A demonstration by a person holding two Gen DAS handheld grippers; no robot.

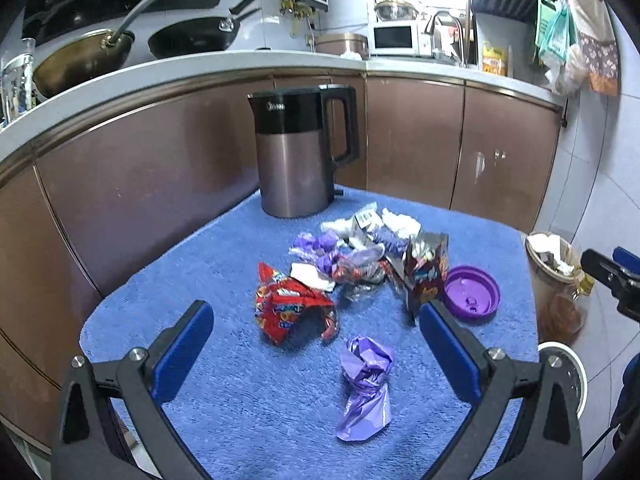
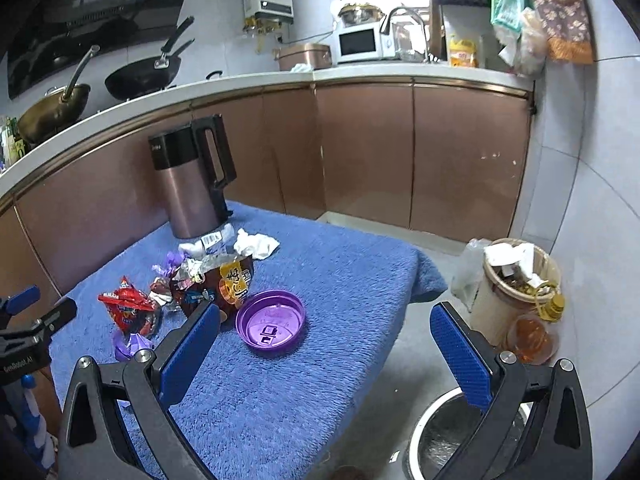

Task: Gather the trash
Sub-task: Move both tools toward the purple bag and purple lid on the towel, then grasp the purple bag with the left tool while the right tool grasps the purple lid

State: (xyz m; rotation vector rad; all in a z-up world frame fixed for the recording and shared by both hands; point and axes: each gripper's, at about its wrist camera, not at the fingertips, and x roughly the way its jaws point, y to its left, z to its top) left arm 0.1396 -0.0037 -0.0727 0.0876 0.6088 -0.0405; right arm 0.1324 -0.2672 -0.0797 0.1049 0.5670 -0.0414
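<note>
A heap of trash lies on the blue towel: a red snack wrapper, a crumpled purple wrapper, a foil snack bag, white tissues and a purple plastic lid. My left gripper is open above the towel, with the red and purple wrappers between its fingers. My right gripper is open over the towel's right edge, near the purple lid. A beige trash bin, full of paper, stands on the floor to the right.
An electric kettle stands at the towel's far edge. Brown cabinets and a counter with woks run behind. An oil bottle and a metal bowl sit on the floor by the bin.
</note>
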